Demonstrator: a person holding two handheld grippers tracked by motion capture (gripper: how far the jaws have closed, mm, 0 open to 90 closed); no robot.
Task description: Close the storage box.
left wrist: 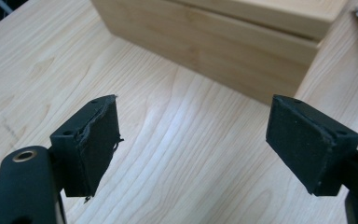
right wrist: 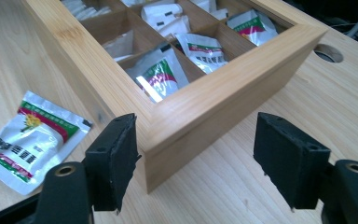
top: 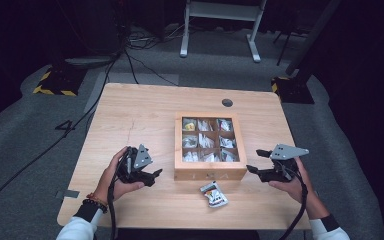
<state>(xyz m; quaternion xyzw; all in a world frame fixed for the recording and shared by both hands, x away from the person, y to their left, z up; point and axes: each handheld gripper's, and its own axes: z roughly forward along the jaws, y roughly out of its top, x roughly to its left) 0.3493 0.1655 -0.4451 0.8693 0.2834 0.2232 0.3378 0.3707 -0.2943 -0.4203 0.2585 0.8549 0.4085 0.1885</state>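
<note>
Between my two grippers, near the front edge of the table (top: 130,120), I am framing the wooden box (top: 209,173). I am holding the left gripper (top: 156,174) with its jaws spread wide and nothing between them; in the left gripper view only bare table grain lies in the gap, with the box's side wall (left wrist: 205,42) just ahead. I am holding the right gripper (top: 256,161) spread too, also empty; in the right gripper view its jaws are straddling the near right corner of the box (right wrist: 168,126), apart from the wood as far as I can tell.

Box is sitting at the middle of the table, slightly toward the front edge. It appears lidded with a clear window over nine compartments; I cannot tell for sure whether that pane is shut. Sachets are lying in the compartments (right wrist: 161,74). One loose sachet (top: 213,194) is lying flat on the table just in front of the box's front wall, between my hands.

Judgement: I am at the approach step, nothing grasped yet. Next move likely calls for steadying the box with one gripper, then lowering the other flat enough to pinch the thin loose sachet at its edge.
</note>
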